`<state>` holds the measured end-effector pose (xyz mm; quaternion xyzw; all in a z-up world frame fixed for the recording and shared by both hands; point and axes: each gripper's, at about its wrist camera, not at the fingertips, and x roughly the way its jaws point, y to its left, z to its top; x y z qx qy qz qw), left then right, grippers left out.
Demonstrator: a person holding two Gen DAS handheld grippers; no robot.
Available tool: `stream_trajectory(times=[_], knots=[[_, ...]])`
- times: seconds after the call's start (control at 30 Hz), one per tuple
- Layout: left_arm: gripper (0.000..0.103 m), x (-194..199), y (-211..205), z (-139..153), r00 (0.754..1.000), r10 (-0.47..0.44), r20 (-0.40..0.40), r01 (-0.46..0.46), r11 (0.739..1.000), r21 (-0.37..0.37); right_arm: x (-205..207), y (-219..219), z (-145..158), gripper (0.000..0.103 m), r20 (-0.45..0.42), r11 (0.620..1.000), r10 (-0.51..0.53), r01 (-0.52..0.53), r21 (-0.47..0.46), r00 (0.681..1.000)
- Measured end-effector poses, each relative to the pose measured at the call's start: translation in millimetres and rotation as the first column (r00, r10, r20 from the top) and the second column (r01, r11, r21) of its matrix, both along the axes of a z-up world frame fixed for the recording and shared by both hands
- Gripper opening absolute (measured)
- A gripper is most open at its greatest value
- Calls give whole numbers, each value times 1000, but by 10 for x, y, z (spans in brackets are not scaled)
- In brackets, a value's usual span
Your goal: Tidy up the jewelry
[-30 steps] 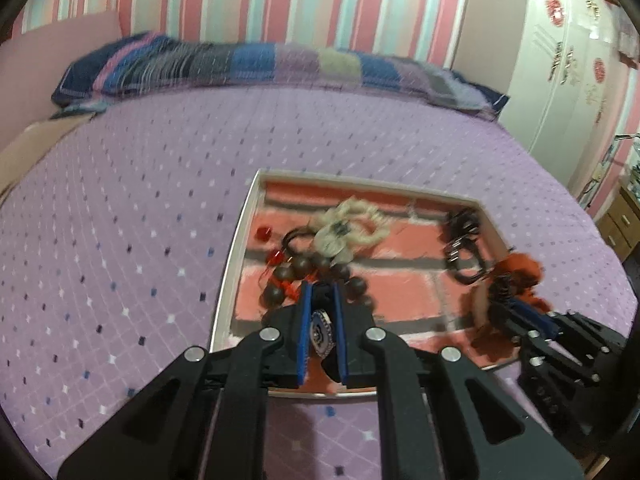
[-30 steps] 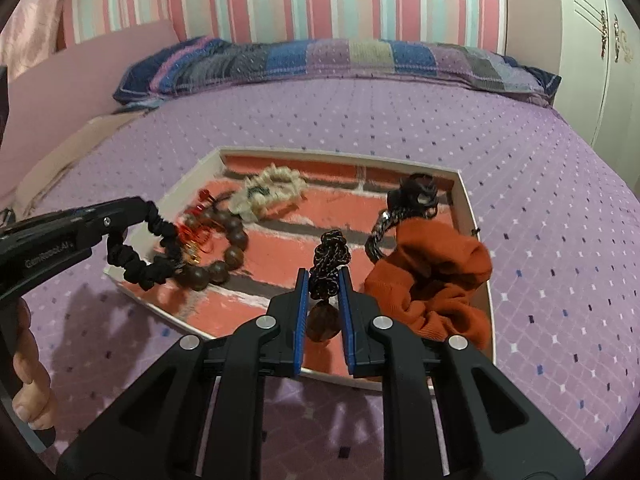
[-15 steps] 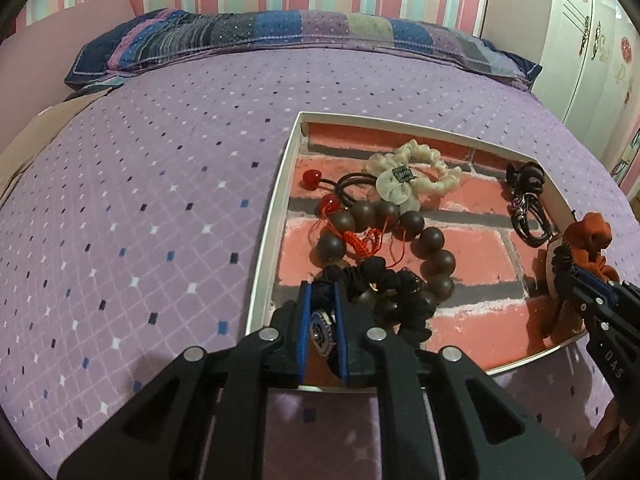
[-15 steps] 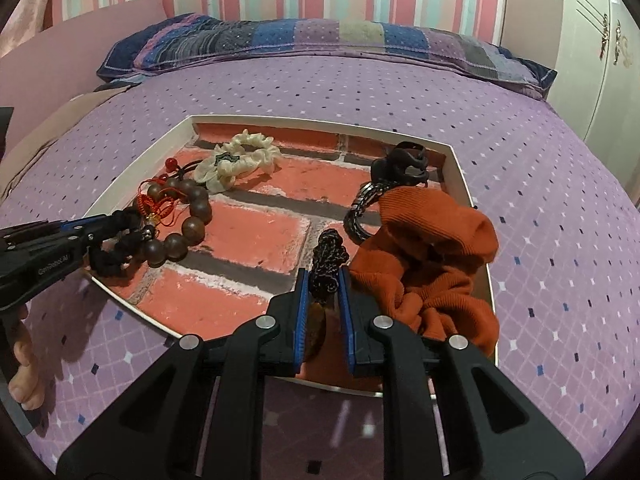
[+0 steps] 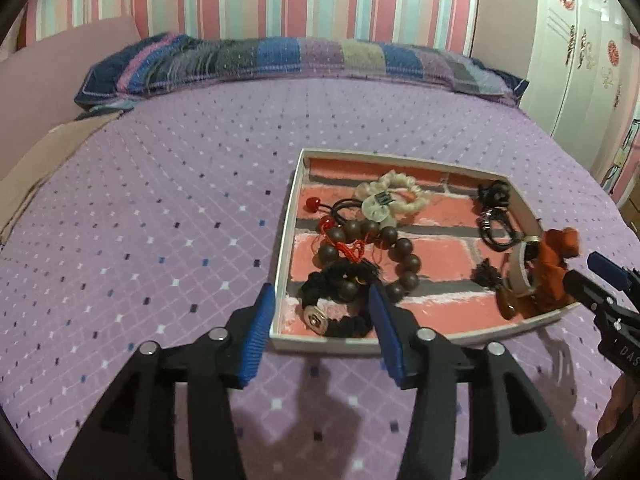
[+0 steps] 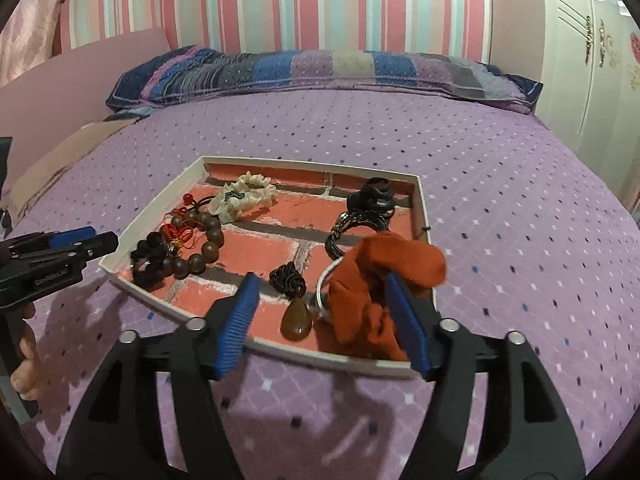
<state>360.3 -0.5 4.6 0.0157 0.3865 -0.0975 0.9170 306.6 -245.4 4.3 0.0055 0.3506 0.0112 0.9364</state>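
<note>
Resting on a purple diamond-patterned bedspread (image 5: 160, 208) was a shallow white-rimmed tray (image 5: 285, 240) lined with a red brick print, and every piece of jewelry in view was seen inside it. The left tongs (image 5: 322, 322) were held wide open and empty at the tray's near left corner, with a black braided bracelet bearing a silver charm (image 5: 320, 318) lying between their blue pads (image 5: 258, 328), apart from them. A brown wooden bead bracelet (image 5: 394, 256) with a red knotted tassel was seen just behind, touching the black one. Farther back lay a cream ruffled scrunchie (image 5: 394, 196) and a black hair tie with red beads (image 5: 316, 205).

The right tongs (image 6: 328, 322) were likewise held wide open, gripping nothing. Below them, inside the tray's near right part, an amber teardrop pendant on a black knotted cord (image 6: 296, 320) lay just beside an orange scrunchie (image 6: 384, 280), with a pale bangle partly hidden under the fabric. A coil of dark cord bracelets (image 6: 360, 220) was seen at the far right corner.

No loose item was visible on the bedspread, so the gathering was judged largely done. Whether sorting within the tray remained could not be told; the pieces were crowded and some overlapped.
</note>
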Motion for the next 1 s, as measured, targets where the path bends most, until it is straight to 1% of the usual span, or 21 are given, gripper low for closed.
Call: stream_trajectory(times=[0.07, 0.13, 0.17, 0.2, 0.27, 0.3, 0.33, 0.4, 0.47, 0.5, 0.53, 0.6, 0.7, 0.9, 0.93, 1.0], knots=[[52, -142, 17, 52, 1000, -2, 2, 2, 1000, -10, -132, -21, 27, 80, 7, 1000, -15, 15, 6, 1000], [58, -314, 29, 101, 1000, 4, 18, -4, 1000, -3, -311, -53, 60, 83, 14, 999, -32, 31, 29, 999], [62, -438, 38, 133, 999, 14, 36, -14, 1000, 5, -395, -66, 73, 86, 18, 998, -44, 43, 36, 999], [70, -557, 49, 164, 999, 21, 46, -21, 1000, 7, -507, -77, 88, 87, 22, 998, -57, 56, 43, 998], [75, -757, 76, 205, 998, 34, 60, -33, 999, -12, -744, -77, 105, 90, 24, 995, -83, 81, 49, 996], [80, -924, 94, 224, 997, 39, 63, -38, 999, -27, -853, -55, 108, 91, 25, 996, -85, 84, 38, 996], [83, -1007, 93, 230, 997, 42, 66, -40, 999, -27, -930, -29, 117, 93, 26, 996, -87, 86, 23, 996], [86, -1245, 78, 250, 995, 60, 82, -60, 998, -9, -1159, 44, 140, 95, 35, 996, -86, 87, -8, 996], [87, -1471, 63, 266, 994, 66, 87, -65, 998, -9, -1338, 92, 176, 98, 47, 996, -85, 86, -14, 995], [92, -1536, 56, 263, 994, 73, 87, -72, 997, -11, -1457, 127, 207, 98, 58, 996, -87, 88, -14, 994], [93, -1626, 65, 259, 992, 87, 89, -87, 996, -12, -1519, 137, 214, 99, 64, 996, -93, 93, -12, 994], [94, -1795, 72, 231, 989, 123, 84, -123, 992, -8, -1658, 169, 226, 99, 72, 994, -110, 111, 1, 991], [94, -1991, 99, 176, 988, 137, 67, -137, 991, -11, -1870, 187, 186, 99, 83, 989, -145, 144, 22, 986], [94, -2284, 118, 40, 978, 182, 104, -188, 981, 53, -2130, 253, -26, 99, 77, 983, -182, 180, 35, 980], [94, -2303, 119, 20, 980, 171, 101, -176, 983, 47, -2138, 272, -48, 99, 74, 984, -177, 175, 31, 981], [94, -2337, 109, -13, 983, 149, 108, -156, 986, 62, -2146, 333, -80, 99, 69, 986, -167, 167, 4, 984]])
